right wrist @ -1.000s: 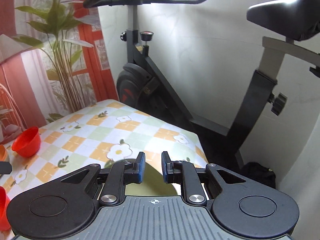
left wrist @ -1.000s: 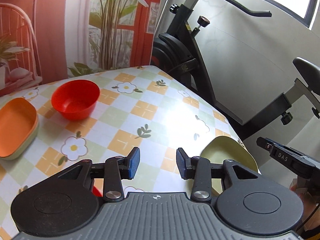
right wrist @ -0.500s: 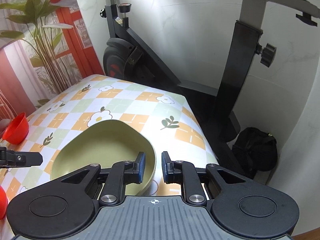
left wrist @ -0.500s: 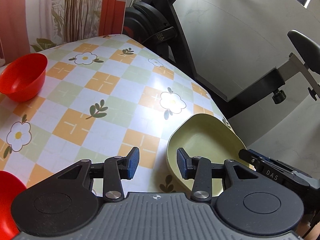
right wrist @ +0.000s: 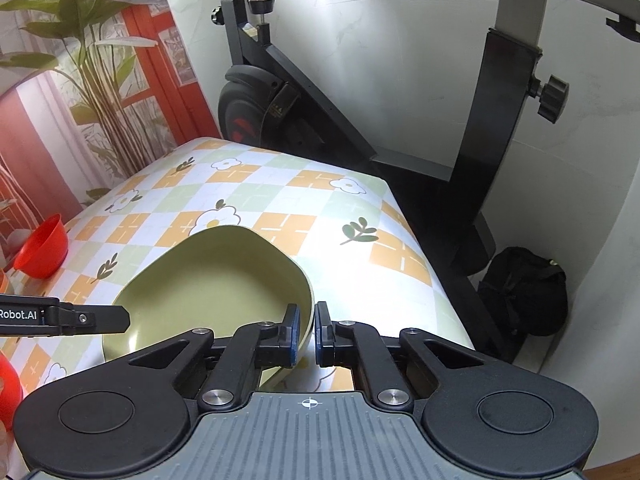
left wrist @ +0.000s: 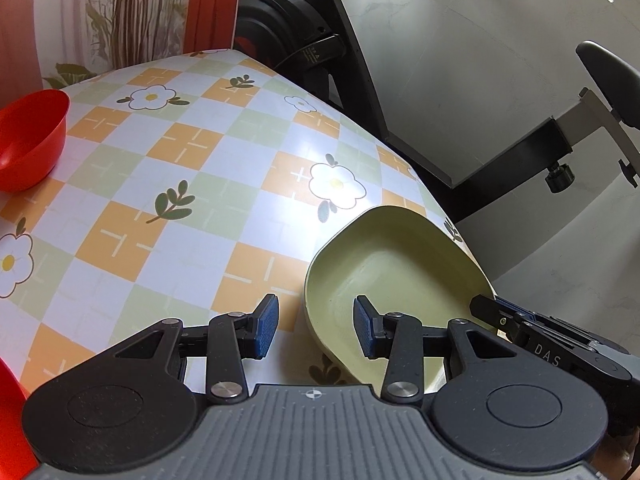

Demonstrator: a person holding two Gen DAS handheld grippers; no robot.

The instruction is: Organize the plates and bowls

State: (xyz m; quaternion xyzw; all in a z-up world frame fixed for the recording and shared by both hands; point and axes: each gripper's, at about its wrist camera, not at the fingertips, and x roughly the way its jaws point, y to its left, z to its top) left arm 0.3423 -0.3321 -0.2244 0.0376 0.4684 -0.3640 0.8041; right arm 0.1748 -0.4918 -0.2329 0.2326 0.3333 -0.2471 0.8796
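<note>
A pale green oval dish [left wrist: 394, 276] [right wrist: 224, 276] rests near the right edge of the checked floral table [left wrist: 192, 216]. My right gripper [right wrist: 307, 336] is shut on the dish's near right rim, one finger inside and one outside; the left wrist view shows it at the dish's right side [left wrist: 486, 310]. My left gripper [left wrist: 314, 330] is open just over the dish's left rim, holding nothing, and its tip [right wrist: 120, 318] shows in the right wrist view. A red bowl [left wrist: 28, 144] [right wrist: 42, 250] stands at the far left.
An exercise bike [right wrist: 280, 92] stands right behind and beside the table. A black bag [right wrist: 524, 292] lies on the floor to the right. Another red object [left wrist: 8, 420] shows at the lower left edge. The table's right edge [right wrist: 424, 256] drops off close to the dish.
Both grippers came down and forward to the green dish. The right gripper's fingers narrowed onto its rim. The left gripper swung right, and the orange dish left its view.
</note>
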